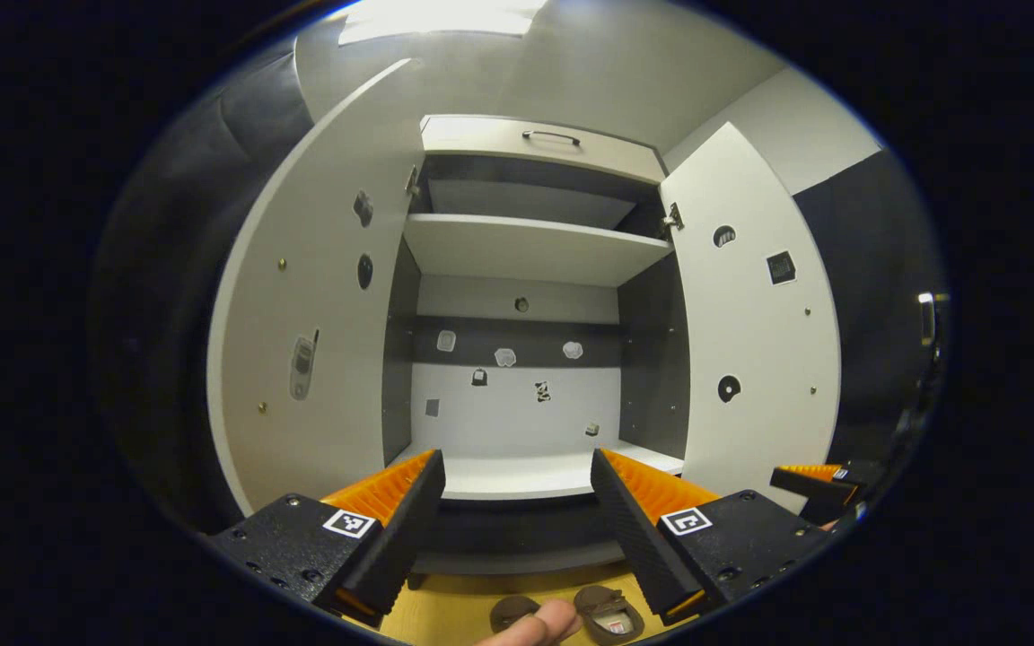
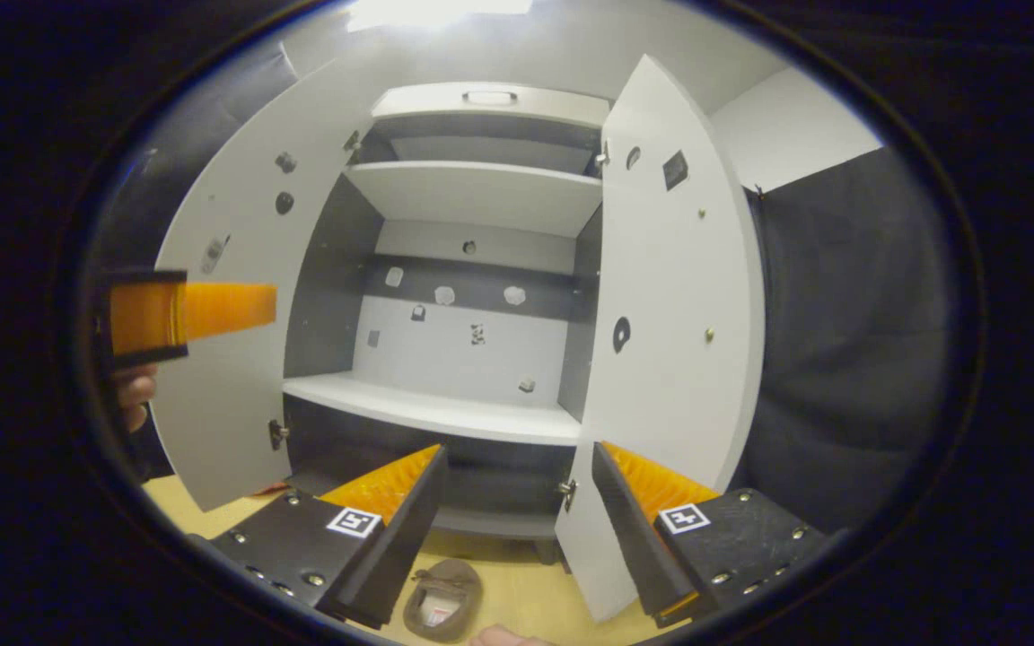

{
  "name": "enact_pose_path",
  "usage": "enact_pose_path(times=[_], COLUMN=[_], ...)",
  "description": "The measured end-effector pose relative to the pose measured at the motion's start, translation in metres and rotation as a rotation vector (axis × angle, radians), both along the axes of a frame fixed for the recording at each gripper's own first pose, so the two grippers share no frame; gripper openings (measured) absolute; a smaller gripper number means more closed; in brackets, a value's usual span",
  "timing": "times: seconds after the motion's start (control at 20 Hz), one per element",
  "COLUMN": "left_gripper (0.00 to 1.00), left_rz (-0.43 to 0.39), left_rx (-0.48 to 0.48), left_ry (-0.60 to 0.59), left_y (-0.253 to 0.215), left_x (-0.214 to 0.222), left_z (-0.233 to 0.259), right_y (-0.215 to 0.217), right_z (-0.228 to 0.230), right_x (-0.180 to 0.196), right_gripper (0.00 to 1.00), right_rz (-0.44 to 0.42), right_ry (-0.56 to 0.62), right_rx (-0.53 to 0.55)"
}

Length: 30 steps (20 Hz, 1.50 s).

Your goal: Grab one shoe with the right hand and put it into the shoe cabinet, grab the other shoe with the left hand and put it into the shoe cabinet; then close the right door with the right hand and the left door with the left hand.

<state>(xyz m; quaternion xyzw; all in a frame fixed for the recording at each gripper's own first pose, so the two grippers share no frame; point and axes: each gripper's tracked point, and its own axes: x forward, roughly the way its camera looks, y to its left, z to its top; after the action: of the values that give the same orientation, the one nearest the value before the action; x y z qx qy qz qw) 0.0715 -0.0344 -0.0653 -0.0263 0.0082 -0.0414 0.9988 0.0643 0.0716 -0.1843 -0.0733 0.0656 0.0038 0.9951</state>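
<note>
Shoes: two brown ones on the yellow wood floor (image 1: 445, 610), near me, just in front of the shoe cabinet (image 1: 517, 251). In left gripper view, one shoe (image 1: 609, 615) sits right w/ its opening up, other shoe (image 1: 510, 612) left beside it, partly hidden by a fingertip (image 1: 539, 624) at the bottom edge. In right gripper view I see one shoe (image 2: 442, 598) on the floor (image 2: 517, 597) between my fingers, below the cabinet (image 2: 481, 197) base.

Neither shoe is gripped. Left gripper (image 1: 517, 511): fingers spread wide, nothing between them, aimed at the cabinet interior. Right gripper (image 2: 517, 516): also spread apart, holding nothing; it also shows small at far right of left gripper view (image 1: 809, 480).

Cabinet: both doors swung open. Left door (image 1: 319, 314) stands out to the left, right door (image 1: 750, 332) to the right; both white w/ small stickers and screw heads on inner faces. Inside: upper shelf (image 1: 526, 247), lower shelf (image 1: 526, 475), both bare; back panel (image 1: 512, 404) white w/ a dark band and several small stickers. Drawer front w/ dark handle (image 1: 551, 136) on top.

In right gripper view, right door (image 2: 670, 314) stands near, its lower edge just by my right finger; left door (image 2: 239, 296) farther left. Left gripper (image 2: 185, 312) pokes in at left edge of that view, w/ a hand (image 2: 133, 395) under it; can't tell its spread from there. Another fingertip (image 2: 503, 637) shows at the bottom edge.
</note>
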Motion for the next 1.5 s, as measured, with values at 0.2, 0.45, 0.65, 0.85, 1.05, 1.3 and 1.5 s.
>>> enact_pose_path(times=[0.2,0.45,0.65,0.85,1.05,1.3,1.5], left_gripper=[1.0,1.0,1.0,0.99,1.0,1.0,0.99], left_rz=[0.004,0.001,-0.039,-0.072,-0.043,-0.018,-0.062], left_rx=[-0.006,-0.004,0.012,0.009,0.007,0.022,0.017], left_ry=[0.015,0.019,0.018,0.021,0.047,0.074,0.096], left_y=[0.008,0.017,0.014,0.014,0.029,0.04,0.032], left_x=[0.021,0.04,0.044,0.053,0.071,0.087,0.09], left_z=[-0.026,-0.041,-0.043,-0.046,-0.057,-0.068,-0.075], right_y=[0.025,0.058,0.069,0.071,0.082,0.089,0.083], right_z=[-0.085,-0.192,-0.251,-0.288,-0.304,-0.33,-0.335], right_x=[-0.003,-0.03,-0.042,-0.039,-0.025,-0.008,-0.004], right_gripper=[0.96,0.96,0.97,0.96,0.63,0.32,0.07], right_rz=[0.038,0.084,0.08,0.02,0.033,0.018,0.016], right_ry=[0.134,0.391,0.544,0.658,0.693,0.755,0.751], right_rx=[0.03,0.052,0.023,0.134,0.166,0.202,0.184])
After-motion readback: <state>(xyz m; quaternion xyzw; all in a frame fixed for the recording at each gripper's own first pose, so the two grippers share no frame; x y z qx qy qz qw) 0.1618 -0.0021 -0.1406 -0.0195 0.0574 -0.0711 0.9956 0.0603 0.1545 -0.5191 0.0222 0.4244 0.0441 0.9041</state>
